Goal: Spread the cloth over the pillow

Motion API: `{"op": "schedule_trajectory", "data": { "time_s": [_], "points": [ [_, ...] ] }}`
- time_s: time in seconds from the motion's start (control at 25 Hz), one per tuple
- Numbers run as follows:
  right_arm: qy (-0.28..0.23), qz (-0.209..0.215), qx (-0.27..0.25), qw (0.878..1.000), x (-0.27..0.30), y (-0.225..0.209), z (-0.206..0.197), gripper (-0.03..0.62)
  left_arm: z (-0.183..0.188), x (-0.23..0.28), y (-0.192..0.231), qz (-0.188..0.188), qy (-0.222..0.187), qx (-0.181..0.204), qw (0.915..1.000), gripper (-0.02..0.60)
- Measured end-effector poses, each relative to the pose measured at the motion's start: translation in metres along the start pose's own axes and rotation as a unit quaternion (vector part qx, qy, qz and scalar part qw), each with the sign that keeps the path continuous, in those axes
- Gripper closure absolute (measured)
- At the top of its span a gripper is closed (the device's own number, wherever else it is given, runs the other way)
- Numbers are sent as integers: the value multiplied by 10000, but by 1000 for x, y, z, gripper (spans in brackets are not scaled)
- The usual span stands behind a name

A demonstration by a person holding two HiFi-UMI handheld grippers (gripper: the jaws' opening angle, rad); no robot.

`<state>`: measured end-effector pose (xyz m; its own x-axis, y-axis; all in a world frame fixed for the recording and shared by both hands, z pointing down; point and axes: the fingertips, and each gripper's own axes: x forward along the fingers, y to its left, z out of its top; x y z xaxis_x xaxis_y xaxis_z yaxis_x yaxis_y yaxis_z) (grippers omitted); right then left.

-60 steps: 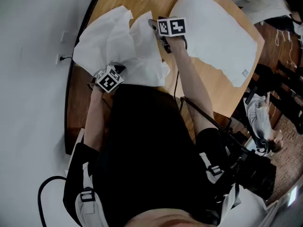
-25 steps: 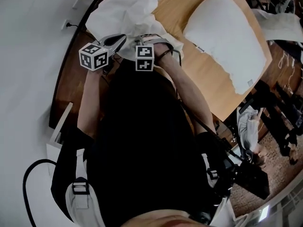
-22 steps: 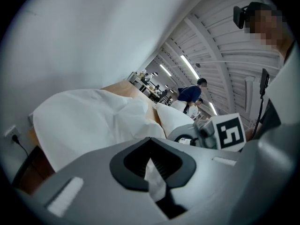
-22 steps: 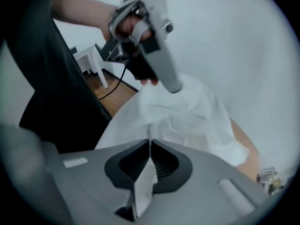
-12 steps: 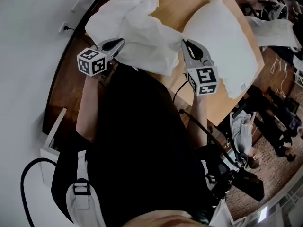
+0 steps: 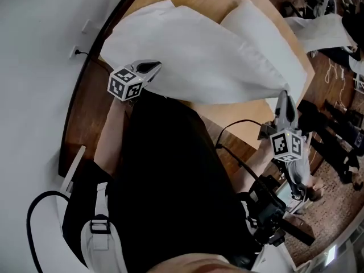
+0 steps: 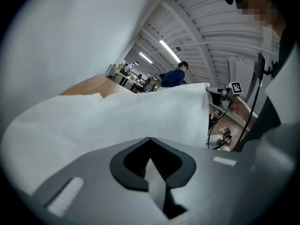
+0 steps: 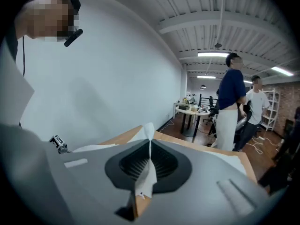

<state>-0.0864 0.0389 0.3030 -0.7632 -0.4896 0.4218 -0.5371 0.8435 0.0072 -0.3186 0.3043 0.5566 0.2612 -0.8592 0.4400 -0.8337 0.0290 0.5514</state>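
Note:
In the head view the white cloth (image 6: 193, 53) is pulled out wide over the wooden table (image 6: 242, 132), and its far side lies across part of the white pillow (image 6: 259, 27). My left gripper (image 6: 158, 66) is shut on the cloth's near left edge. My right gripper (image 6: 283, 92) is shut on its right corner, just past the table's right edge. In the left gripper view the cloth (image 7: 117, 121) stretches away from the left gripper (image 7: 150, 139), a strip pinched between the jaws. The right gripper view shows the right gripper (image 8: 150, 146) clamping a cloth corner (image 8: 148, 175).
The white wall (image 6: 34, 95) with an outlet (image 6: 74, 52) runs along the table's left side. More white cloths (image 6: 327, 30) lie on the floor at right. Two people (image 8: 232, 107) stand beyond the table near a round table (image 8: 194, 111).
My right gripper has swung from the table's middle out past its right edge with the cloth corner. The bunched cloth now stretches wide and reaches the pillow. The left gripper shifted slightly.

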Motion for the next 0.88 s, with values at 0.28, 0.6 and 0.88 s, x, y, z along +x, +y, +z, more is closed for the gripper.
{"op": "schedule_trajectory", "data": {
  "time_s": [0.28, 0.6, 0.88],
  "points": [
    [-142, -1256, 523, 9906, -100, -85, -10, 585, 59, -24, 90, 1573, 284, 1180, 9801, 581],
    [-9, -1741, 686, 9823, -143, -115, -36, 585, 55, 72, 101, 1150, 1650, 2064, 9576, 439],
    [185, -1959, 1015, 9752, -163, -150, -82, 586, 33, 167, 117, 1399, 2467, 2701, 9201, 487]
  ]
}}
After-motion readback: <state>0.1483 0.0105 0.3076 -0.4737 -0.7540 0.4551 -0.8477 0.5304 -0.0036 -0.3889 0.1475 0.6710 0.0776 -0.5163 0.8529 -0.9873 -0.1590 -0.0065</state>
